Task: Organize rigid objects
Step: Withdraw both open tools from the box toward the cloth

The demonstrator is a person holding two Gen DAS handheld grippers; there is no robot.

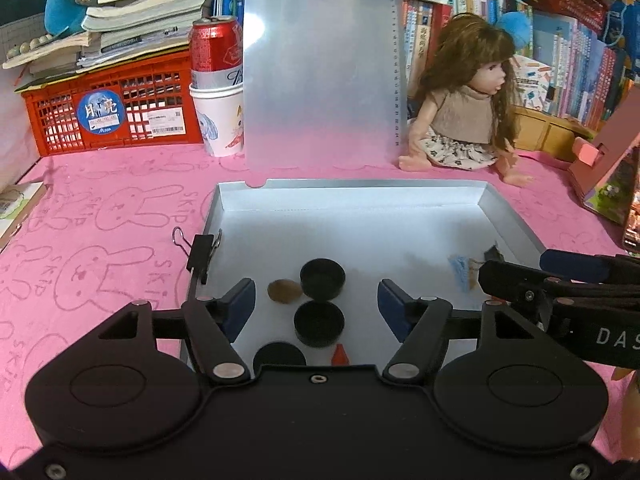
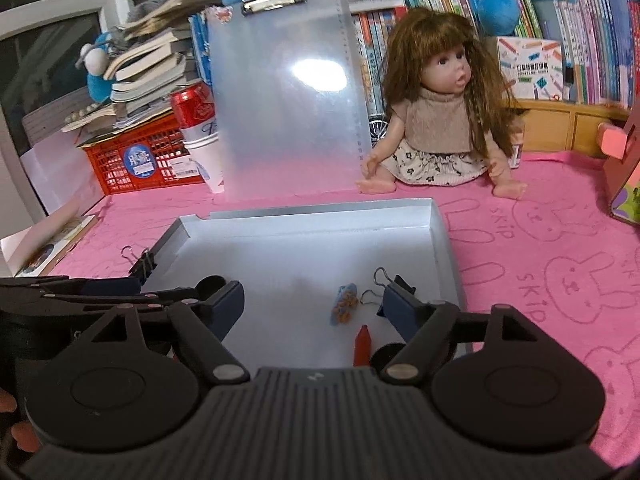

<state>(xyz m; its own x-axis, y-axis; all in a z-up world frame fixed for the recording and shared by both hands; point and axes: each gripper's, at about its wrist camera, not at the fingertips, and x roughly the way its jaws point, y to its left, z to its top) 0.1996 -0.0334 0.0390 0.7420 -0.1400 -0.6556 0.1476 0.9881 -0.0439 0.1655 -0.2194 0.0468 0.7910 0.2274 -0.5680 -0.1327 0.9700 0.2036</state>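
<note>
pink rabbit-print towel [image 1: 100, 208] covers the table, soft and fuzzy. back edge is crowded: red lattice plastic crate [image 1: 120, 116] with stacked books [image 1: 140, 12] on top, red soda can [image 1: 216, 52] sitting in a white paper cup [image 1: 220, 120], frosted translucent clipboard [image 1: 320, 68] standing upright just behind the tray, long-haired doll [image 1: 464, 108] seated to its right, book rows behind her. clipboard and doll stand close behind the tray's far wall.

shallow silvery-white tray [image 1: 360, 188], rectangular, low walls, sits centre on the towel. inside it: two round black caps [image 1: 322, 280], hollow side up and almost touching each other, a brown oval pebble-like piece [image 1: 285, 291] just left of them, a third black disc [image 1: 279, 354] half hidden by the gripper body, a small red cone-tipped piece [image 2: 362, 346], a small blue toy with orange dots [image 2: 344, 309], and a black binder clip [image 2: 390, 286] with wire handles. another binder clip [image 1: 202, 250] is on the tray's left wall.

left gripper [image 1: 316, 306] angled down over the tray's near left part, blue pads spread wide, nothing gripped. right gripper [image 2: 312, 308] beside it, angled down over the near right part, jaws wide apart, empty; its right pad is close to the binder clip, contact unclear. fingertips of a hand [image 2: 16, 424] show at the right view's left edge.
</note>
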